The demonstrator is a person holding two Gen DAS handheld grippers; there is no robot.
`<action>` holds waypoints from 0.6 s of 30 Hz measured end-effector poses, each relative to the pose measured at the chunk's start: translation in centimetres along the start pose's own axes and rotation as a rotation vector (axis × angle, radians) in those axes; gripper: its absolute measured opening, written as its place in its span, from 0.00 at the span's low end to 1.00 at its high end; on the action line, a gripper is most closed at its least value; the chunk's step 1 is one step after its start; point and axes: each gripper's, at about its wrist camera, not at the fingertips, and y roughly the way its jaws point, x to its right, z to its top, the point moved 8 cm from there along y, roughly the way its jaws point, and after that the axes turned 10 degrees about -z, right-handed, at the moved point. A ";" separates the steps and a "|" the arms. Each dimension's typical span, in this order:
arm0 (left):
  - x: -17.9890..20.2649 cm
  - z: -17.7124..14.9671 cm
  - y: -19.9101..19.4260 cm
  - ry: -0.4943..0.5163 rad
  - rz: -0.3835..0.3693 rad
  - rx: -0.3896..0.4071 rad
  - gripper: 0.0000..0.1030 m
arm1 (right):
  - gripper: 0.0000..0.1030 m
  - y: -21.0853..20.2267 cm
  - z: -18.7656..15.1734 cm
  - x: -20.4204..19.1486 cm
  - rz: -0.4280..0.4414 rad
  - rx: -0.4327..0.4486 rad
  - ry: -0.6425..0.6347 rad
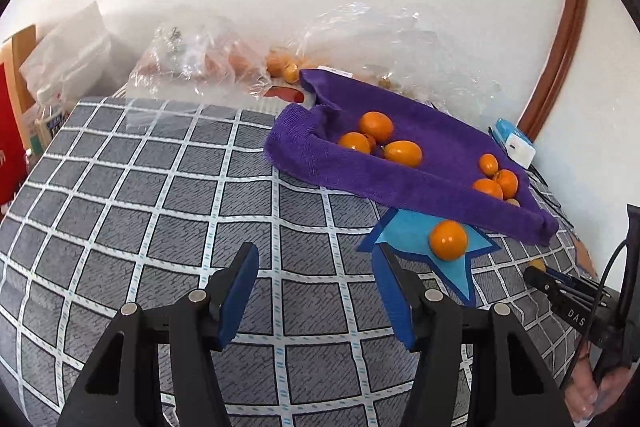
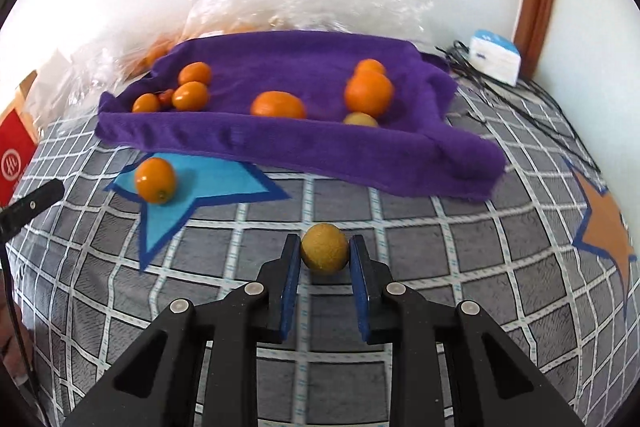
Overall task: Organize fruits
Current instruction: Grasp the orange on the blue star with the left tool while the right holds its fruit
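Right gripper (image 2: 325,254) pinches a yellowish fruit (image 2: 324,248) over the checked cloth (image 2: 400,267); left gripper (image 1: 316,285) spread, empty. Beyond, one orange fruit (image 2: 155,180) sits on the blue star (image 2: 192,187), others on the purple towel (image 2: 300,147). Legible: "DAS" on the right gripper's body, seen from the left wrist.

A dull yellow-green round fruit (image 2: 324,248) is seen at lower centre of the right wrist view. One glossy orange fruit (image 2: 155,180) lies on a blue star patch (image 2: 208,183) at left. More orange fruits (image 2: 278,105) are scattered across the purple towel (image 2: 280,143) above.
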 end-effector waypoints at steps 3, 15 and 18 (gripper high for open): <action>0.4 0.2 0.1 0.006 0.018 -0.014 0.54 | 0.24 0.5 -0.3 0.9 -0.005 -0.019 0.023; 4.2 0.3 1.7 -0.026 -0.081 -0.094 0.64 | 0.24 1.0 0.1 3.2 -0.046 0.009 0.016; 4.5 -0.4 2.5 -0.028 -0.081 -0.128 0.64 | 0.24 1.1 0.2 4.1 -0.051 0.019 0.030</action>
